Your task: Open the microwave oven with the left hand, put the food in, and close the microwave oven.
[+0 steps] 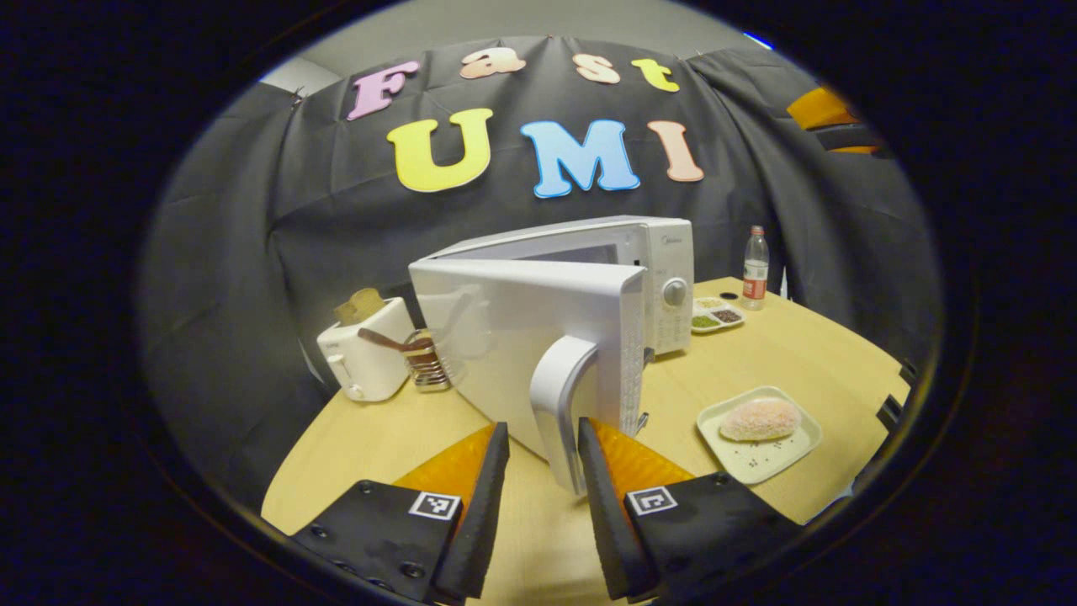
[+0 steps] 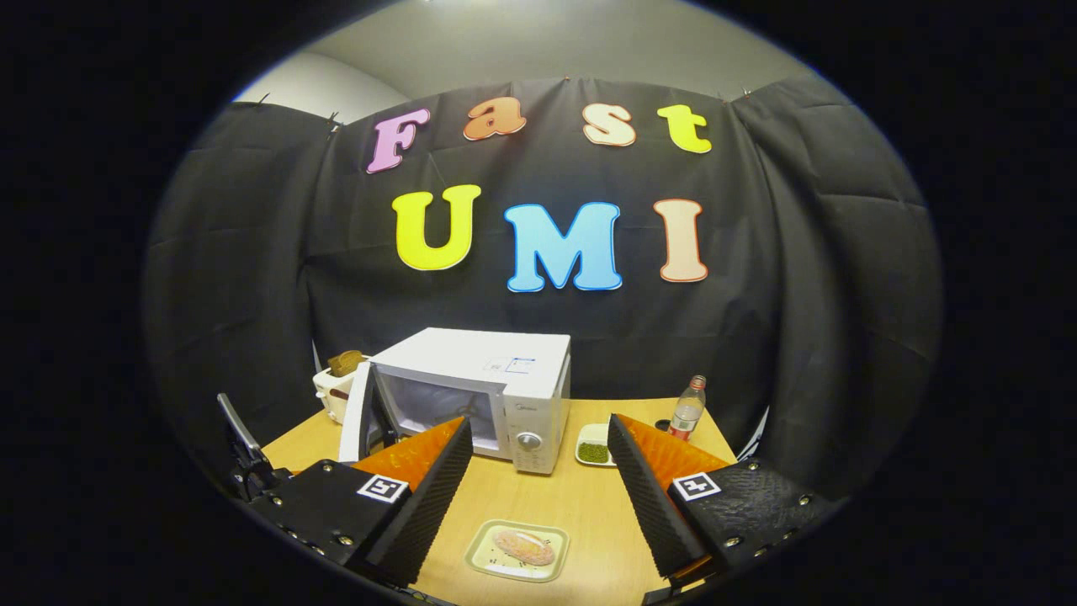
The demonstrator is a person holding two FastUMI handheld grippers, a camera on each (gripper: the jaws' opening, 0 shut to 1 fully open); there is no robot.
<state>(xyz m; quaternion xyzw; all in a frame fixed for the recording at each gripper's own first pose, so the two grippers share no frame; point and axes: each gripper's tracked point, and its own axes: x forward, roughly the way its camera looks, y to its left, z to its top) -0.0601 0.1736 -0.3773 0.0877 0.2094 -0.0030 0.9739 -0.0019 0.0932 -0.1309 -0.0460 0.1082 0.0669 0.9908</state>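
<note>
Toaster holding 1 slice, plastic bottle, possibly a condiment tray

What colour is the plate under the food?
Pale cream-green, with small dark specks; the plate holding the pinkish food shows best in the left gripper view.

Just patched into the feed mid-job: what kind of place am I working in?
Probably a staged kitchen corner in a recording booth: a white microwave oven with its door open, a toaster beside it and a plate of food on a wooden table, black cloth behind.
</note>
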